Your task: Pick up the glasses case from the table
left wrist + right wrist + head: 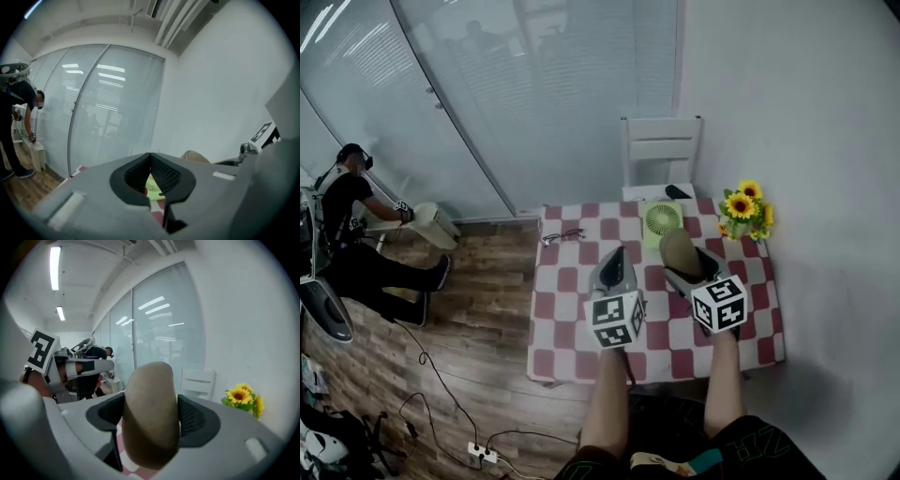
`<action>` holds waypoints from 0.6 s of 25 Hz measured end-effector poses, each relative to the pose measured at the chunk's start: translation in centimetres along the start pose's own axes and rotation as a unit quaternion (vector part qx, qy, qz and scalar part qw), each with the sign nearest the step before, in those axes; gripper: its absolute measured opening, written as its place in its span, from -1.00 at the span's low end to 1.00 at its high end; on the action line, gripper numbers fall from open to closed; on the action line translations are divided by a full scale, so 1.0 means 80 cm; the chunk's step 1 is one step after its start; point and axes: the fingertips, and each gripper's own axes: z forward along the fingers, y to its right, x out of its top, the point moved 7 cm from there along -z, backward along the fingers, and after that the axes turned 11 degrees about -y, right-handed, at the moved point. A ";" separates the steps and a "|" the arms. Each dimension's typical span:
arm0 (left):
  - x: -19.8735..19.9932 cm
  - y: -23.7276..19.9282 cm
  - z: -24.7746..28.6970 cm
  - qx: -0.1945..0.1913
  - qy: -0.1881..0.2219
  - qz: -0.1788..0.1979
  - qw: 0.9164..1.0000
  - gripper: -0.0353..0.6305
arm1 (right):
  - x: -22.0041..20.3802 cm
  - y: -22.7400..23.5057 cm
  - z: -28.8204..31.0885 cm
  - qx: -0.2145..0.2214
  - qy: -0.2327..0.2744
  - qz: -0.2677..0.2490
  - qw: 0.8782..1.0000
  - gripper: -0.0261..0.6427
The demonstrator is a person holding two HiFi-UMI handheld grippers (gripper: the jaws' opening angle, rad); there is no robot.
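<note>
Right claw (152,420) clamps a smooth, rounded tan glasses case (149,380).

Left gripper (617,251) and right gripper (686,255): smooth pale-grey moulded shells, wedge-shaped, narrowing toward the tips. Inside each, black pads (165,174) with a fine meshed grain, set in a curved black surround. Small whitish oblong insets (66,210) sunk into the grey tops, one to either side of the opening. At the rear of the left one, a white cube (615,319) printed with bold black square markers on every visible face. The same on the right one's cube (719,303), its edges rounded. Lower down, dark clothing (750,452), probably shorts, with teal and orange patches and a pale printed band, too small to read.
</note>
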 end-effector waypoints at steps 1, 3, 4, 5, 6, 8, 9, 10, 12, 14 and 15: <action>0.012 0.004 -0.004 0.002 0.012 -0.001 1.000 -0.86 | 0.011 0.005 -0.010 -0.010 0.019 0.003 1.000 0.15; 0.029 0.014 -0.014 0.005 0.029 0.007 1.000 -0.86 | 0.031 0.012 -0.031 -0.030 0.055 0.005 0.998 0.15; 0.034 0.019 -0.020 0.009 0.036 0.016 0.999 -0.86 | 0.041 0.014 -0.042 -0.039 0.073 0.003 0.997 0.15; 0.038 0.022 -0.027 0.017 0.044 0.027 0.999 -0.86 | 0.050 0.015 -0.054 -0.046 0.093 0.000 0.995 0.15; 0.041 0.025 -0.035 0.034 0.053 0.040 0.997 -0.86 | 0.058 0.015 -0.065 -0.052 0.114 -0.002 0.992 0.15; 0.046 0.025 -0.051 0.086 0.080 0.068 0.991 -0.86 | 0.068 0.014 -0.082 -0.056 0.155 -0.004 0.986 0.15; 0.049 0.025 -0.059 0.108 0.094 0.079 0.987 -0.86 | 0.070 0.012 -0.087 -0.054 0.171 -0.003 0.984 0.15; 0.051 0.025 -0.065 0.119 0.104 0.085 0.984 -0.86 | 0.070 0.011 -0.089 -0.050 0.182 -0.001 0.982 0.15; 0.054 0.028 -0.071 0.114 0.112 0.091 0.983 -0.86 | 0.069 0.010 -0.091 -0.051 0.190 0.004 0.980 0.15; 0.054 0.029 -0.075 0.107 0.114 0.093 0.983 -0.86 | 0.068 0.010 -0.092 -0.073 0.192 0.001 0.979 0.15; 0.053 0.029 -0.076 0.108 0.114 0.093 0.983 -0.86 | 0.068 0.010 -0.093 -0.087 0.192 -0.003 0.977 0.15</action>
